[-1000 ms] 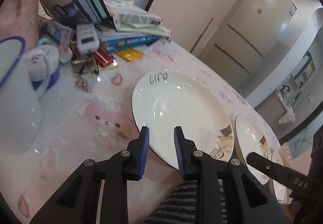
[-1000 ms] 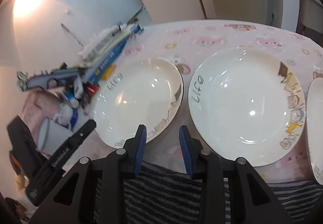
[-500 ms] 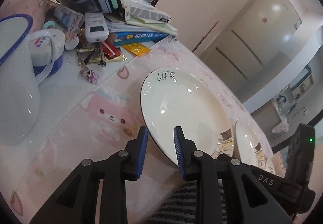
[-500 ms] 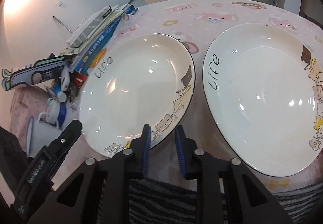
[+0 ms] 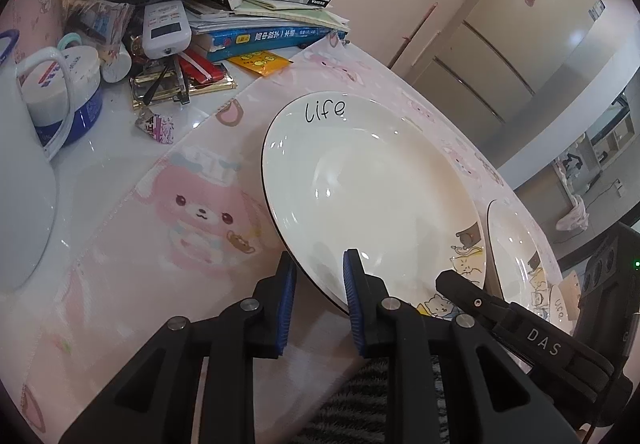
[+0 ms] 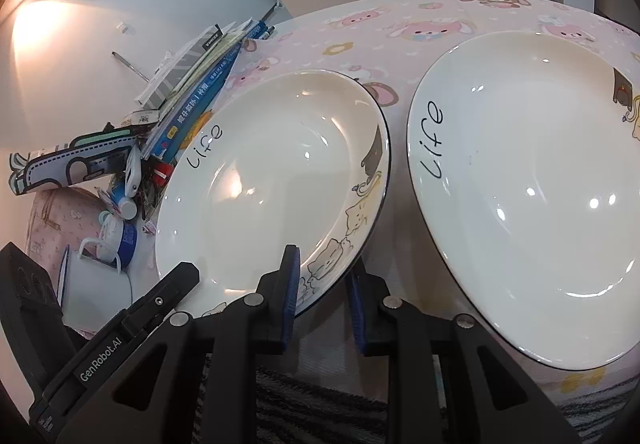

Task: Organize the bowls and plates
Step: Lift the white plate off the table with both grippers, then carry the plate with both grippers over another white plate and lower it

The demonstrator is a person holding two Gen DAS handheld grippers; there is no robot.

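Note:
A white plate marked "life" with cartoon cats (image 5: 372,188) lies on the pink tablecloth; it also shows in the right wrist view (image 6: 272,184). My left gripper (image 5: 318,296) is open, its jaws astride the plate's near rim. My right gripper (image 6: 324,290) is open, its jaws astride the same plate's near right rim. A second "life" plate (image 6: 532,196) lies to the right, also in the left wrist view (image 5: 512,256). A small bowl (image 5: 560,304) sits beyond it.
A pile of books (image 5: 272,24), a remote (image 5: 166,28), jars and wrappers crowd the back left. A white enamel mug (image 5: 24,180) stands at the left. A striped cloth (image 6: 320,404) lies at the table's near edge. A fridge (image 5: 520,32) stands behind.
Both grippers have moved forward and down onto the left plate's near rim, each with one jaw on either side of it. The plates have not moved.

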